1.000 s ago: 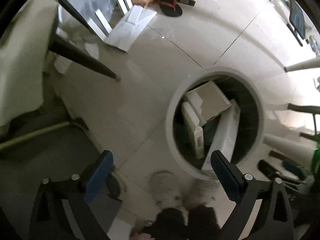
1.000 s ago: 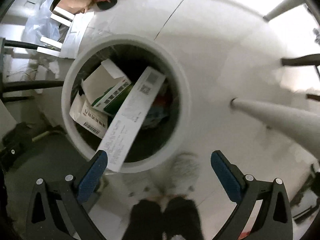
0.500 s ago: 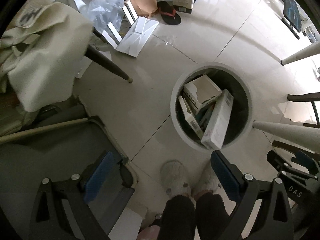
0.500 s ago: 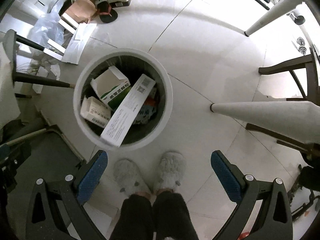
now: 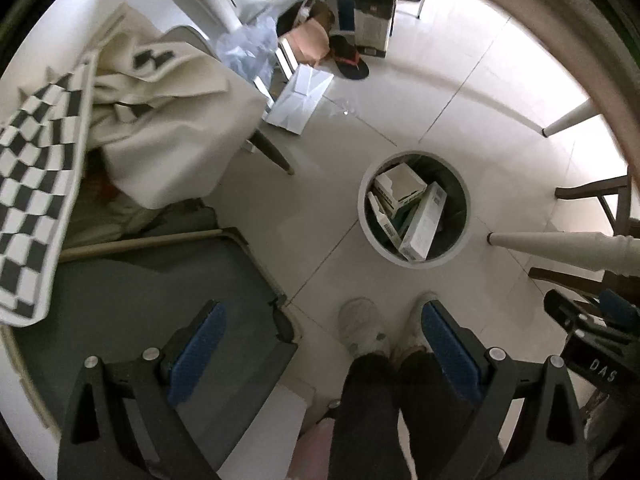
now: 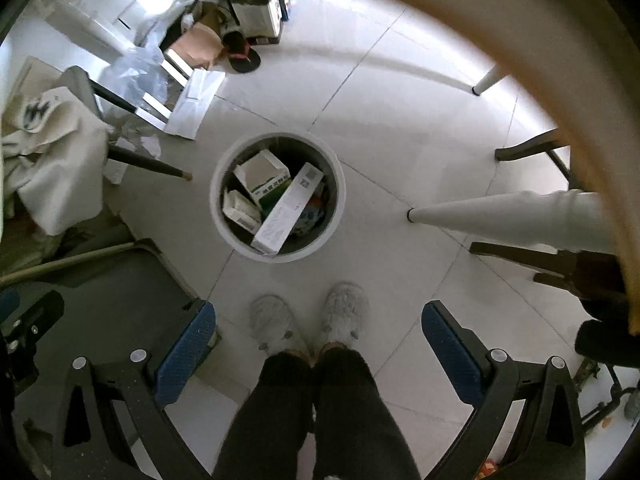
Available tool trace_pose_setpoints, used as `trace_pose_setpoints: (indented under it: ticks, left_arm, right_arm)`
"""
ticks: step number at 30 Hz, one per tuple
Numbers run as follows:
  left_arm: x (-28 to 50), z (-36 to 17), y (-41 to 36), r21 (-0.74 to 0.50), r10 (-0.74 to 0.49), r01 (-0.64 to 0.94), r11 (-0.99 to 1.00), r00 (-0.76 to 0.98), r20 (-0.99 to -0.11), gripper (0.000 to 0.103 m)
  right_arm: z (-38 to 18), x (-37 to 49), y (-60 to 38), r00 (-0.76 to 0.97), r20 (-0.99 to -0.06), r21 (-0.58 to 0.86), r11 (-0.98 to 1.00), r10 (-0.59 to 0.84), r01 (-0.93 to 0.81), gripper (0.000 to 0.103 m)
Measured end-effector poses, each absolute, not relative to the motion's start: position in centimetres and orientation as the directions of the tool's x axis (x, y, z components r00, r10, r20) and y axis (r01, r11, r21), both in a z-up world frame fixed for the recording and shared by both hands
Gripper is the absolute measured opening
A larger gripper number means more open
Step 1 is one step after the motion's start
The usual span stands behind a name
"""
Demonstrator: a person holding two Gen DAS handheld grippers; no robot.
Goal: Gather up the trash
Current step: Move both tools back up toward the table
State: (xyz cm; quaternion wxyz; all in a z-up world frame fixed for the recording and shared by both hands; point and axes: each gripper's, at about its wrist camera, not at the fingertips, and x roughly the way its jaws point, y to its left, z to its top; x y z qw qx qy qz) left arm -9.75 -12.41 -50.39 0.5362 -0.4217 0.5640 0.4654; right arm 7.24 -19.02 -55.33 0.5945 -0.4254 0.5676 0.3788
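Two empty grippers hang high above a white round bin on the tiled floor, and we read that height as a pause between loads. Our left gripper and right gripper both stand with fingers spread wide, nothing between the blue pads. Inside the bin, the collected trash sits where it would fall: a long white carton leans on the near rim, too long to lie flat, beside a green-and-white box and a smaller box. We stand just before the bin in pale slippers. Flattened cardboard and clear plastic wrap lie well apart by the far wall, possibly our next haul.
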Motion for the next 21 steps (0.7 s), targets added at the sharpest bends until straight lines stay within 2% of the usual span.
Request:
trace_pose_setpoints:
  ticks: [6,11,15,21]
  left_arm:
    - [-11.5,-43.8,-12.7,0.088,0.064,-0.976,0.199,-0.077,-0.995,0.1]
    - [-11.5,-38.1,-10.8,0.11,0.157,-0.979,0.171,-0.083,-0.984,0.1]
    - [-9.0,-34.4,-6.7,0.098,0.216,-0.986,0.133,-0.068,-0.974,0.1]
    - [-0.9,-30.6,0.1,0.06,0.277,-0.982,0.179,-0.008,-0.961,0.103]
  right_arm:
    - [-46.7,5.4,-18.6,0.061,-0.998,-0.051,0.328,0.02,-0.943,0.103]
    - [-39.7,6.2,-16.6,0.018,-0.996,0.016,0.376,0.086,-0.927,0.103]
    - [-35.1,10.1,-13.5,-0.023,-0.993,0.073,0.464,0.113,-0.883,0.103]
    - [-29.3,21.9,-6.6,0.004,-0.987,0.088,0.555,0.162,-0.827,0.103]
